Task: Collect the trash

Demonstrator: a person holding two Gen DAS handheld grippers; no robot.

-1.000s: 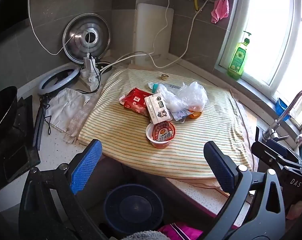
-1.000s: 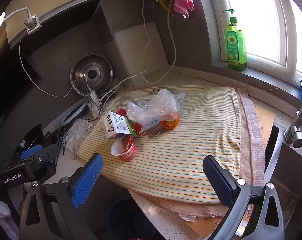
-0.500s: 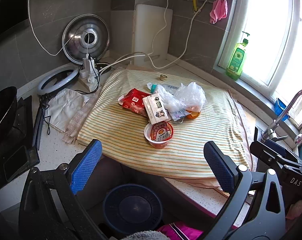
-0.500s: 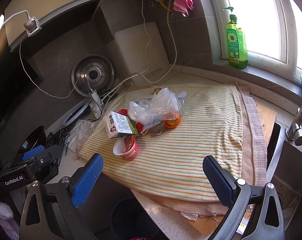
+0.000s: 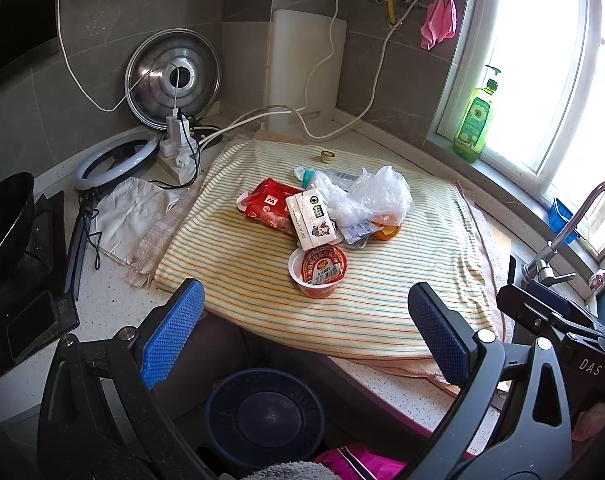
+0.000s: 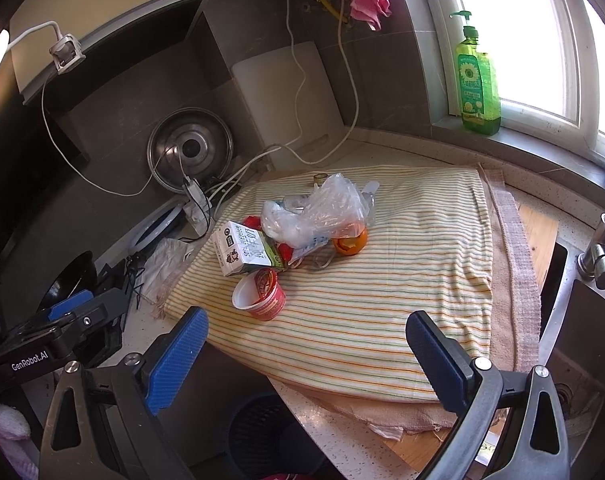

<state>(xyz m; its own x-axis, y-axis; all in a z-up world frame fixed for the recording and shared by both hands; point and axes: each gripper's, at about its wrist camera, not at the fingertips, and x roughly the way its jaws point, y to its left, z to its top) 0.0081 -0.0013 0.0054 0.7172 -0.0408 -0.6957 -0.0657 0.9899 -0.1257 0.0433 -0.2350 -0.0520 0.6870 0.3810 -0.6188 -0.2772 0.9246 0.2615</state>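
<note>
Ahead of both tongs, trash heaped on striped cloth (image 5: 382, 300): red cup (image 5: 318, 270) nearest, milk carton (image 5: 310, 218) just behind. Left gripper (image 5: 306, 332) and right gripper (image 6: 308, 354) spread wide, empty. Likely snags: tipping cup, dragging cloth, missing bin (image 5: 264, 416) below.

Two fisheye wrist cameras look down and forward across the desk's near edge, the left from the stove side, the right nearer the sink. Both share the striped cloth (image 5: 382, 292) (image 6: 382, 300), its trash pile (image 5: 322, 216) (image 6: 294, 236) at mid-distance, and the window corner.
</note>
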